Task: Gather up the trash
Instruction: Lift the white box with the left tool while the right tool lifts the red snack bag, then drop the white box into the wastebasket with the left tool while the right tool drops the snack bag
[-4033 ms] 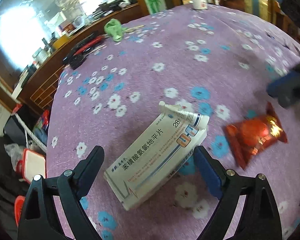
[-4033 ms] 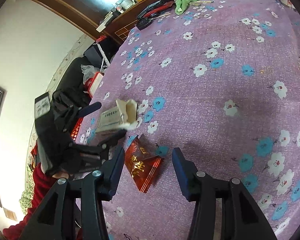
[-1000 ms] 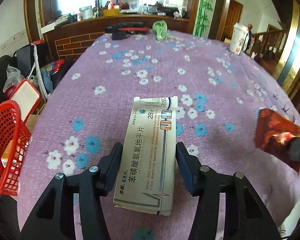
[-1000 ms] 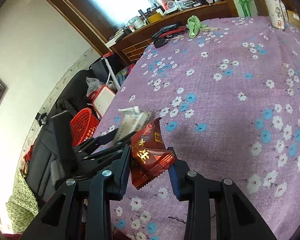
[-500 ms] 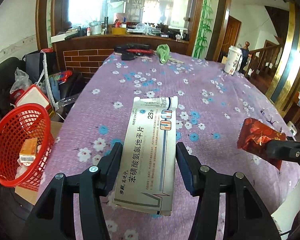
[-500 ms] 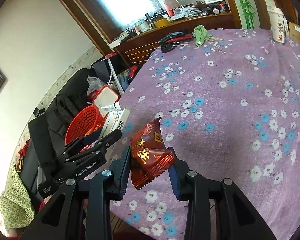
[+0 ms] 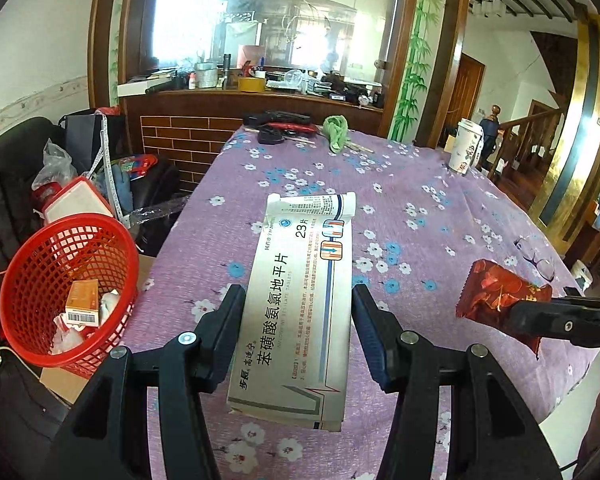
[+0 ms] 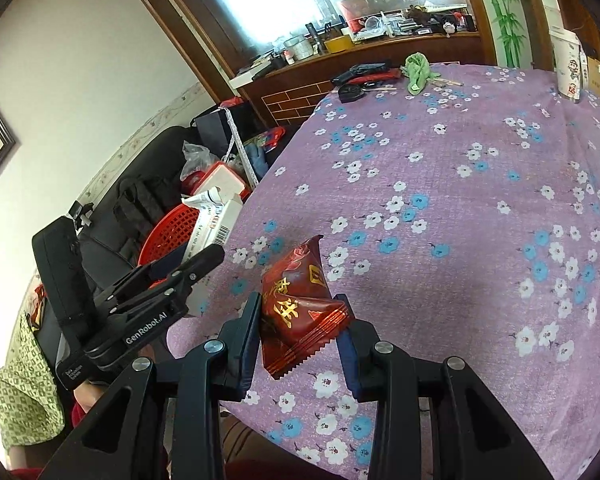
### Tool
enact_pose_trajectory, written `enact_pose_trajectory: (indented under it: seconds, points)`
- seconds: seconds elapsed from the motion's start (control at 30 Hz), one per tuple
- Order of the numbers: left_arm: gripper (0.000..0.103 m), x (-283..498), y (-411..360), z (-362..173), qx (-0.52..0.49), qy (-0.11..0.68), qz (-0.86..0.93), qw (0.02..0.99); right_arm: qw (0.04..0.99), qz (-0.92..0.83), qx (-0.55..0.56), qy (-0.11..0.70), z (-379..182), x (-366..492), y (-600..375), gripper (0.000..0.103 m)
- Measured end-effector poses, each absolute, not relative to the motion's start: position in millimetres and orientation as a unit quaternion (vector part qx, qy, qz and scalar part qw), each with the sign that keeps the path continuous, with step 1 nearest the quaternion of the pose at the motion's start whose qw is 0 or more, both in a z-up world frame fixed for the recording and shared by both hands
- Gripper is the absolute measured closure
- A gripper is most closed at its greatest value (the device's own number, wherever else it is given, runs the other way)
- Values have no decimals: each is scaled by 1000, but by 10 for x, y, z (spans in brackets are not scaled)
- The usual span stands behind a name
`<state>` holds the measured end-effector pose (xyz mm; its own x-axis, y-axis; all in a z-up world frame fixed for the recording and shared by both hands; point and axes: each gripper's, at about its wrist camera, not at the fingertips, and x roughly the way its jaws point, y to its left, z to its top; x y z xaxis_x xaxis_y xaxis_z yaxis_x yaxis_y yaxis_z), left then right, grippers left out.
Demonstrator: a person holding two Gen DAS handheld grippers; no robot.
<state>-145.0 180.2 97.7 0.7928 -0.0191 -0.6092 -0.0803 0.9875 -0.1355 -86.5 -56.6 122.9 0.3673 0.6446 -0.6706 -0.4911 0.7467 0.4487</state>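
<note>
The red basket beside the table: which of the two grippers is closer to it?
Left. The left gripper, shut on the medicine box, hangs beside the red basket. The right gripper, shut on the red snack packet, is farther away, over the tablecloth.

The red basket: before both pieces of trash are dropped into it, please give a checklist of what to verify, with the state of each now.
1. Left tongs clamp the medicine box: ok.
2. Right tongs clamp the red snack packet: ok.
3. Red basket has room, with only a small orange box and paper scraps inside: ok.
4. Medicine box is above the basket mouth: not ok, it is over the table edge, to the side of the basket.
5. Snack packet is above the basket: not ok, it is above the purple tablecloth.
6. Other trash left on the table: cannot tell.
</note>
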Motion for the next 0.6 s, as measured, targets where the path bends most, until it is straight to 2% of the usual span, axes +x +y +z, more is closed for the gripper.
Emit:
enact_pose_trajectory:
  seconds: [0.6]
  points:
    - [50,-1642,2236,1102,-103,294,49,949,822,359,41,439,1375,-842,-99,65]
